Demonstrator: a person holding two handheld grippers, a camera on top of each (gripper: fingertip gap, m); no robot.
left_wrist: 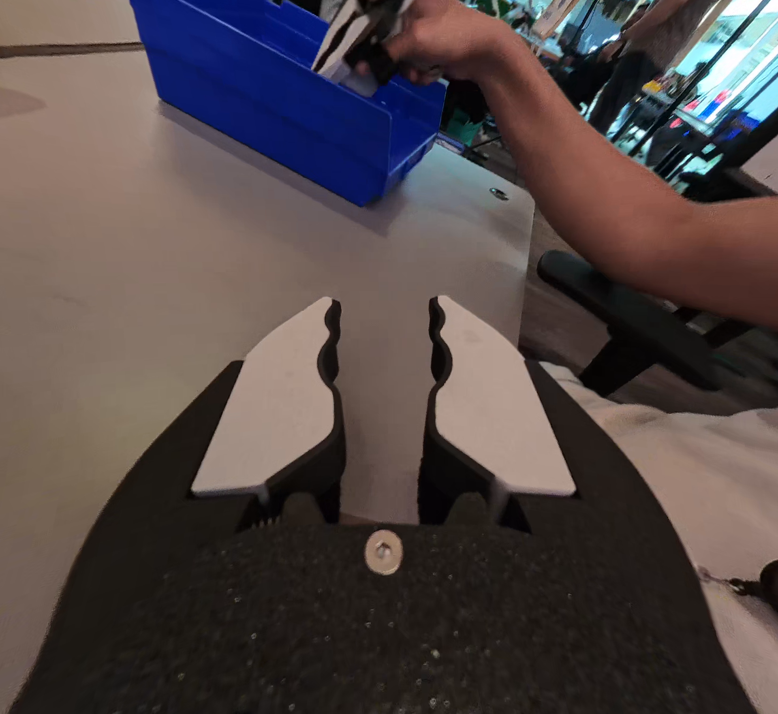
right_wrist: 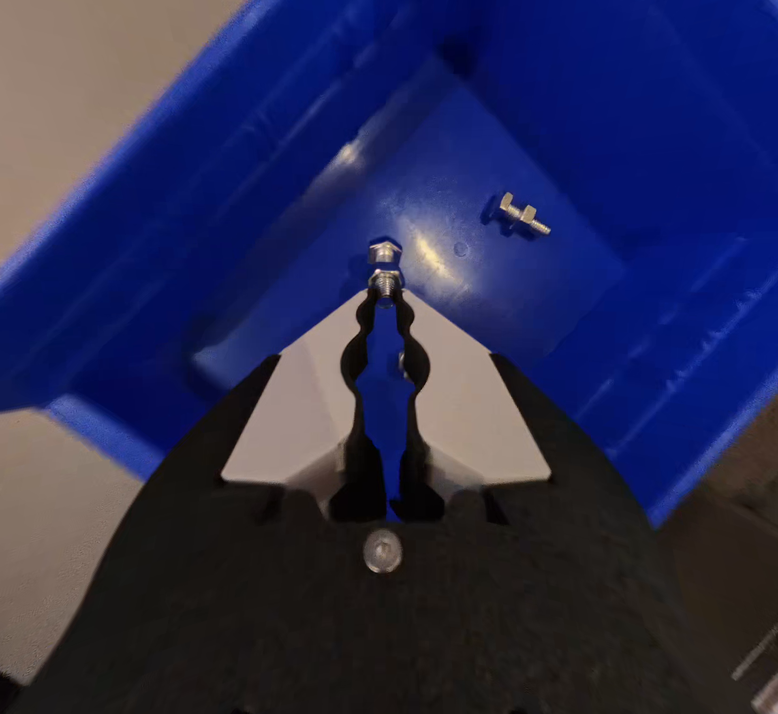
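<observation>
Right wrist view: blue bin holds two bolts.

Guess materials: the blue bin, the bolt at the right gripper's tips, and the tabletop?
Blue bin: likely moulded plastic, semi-gloss; uniform colour, soft highlights, ribbed walls.
Bolt, pinched by its threaded end in the right gripper: metal, probably zinc-plated or plain steel; bright silver, visible threads, hex head and nut.
Tabletop: looks like matte off-white laminate; the core can't be told.
</observation>
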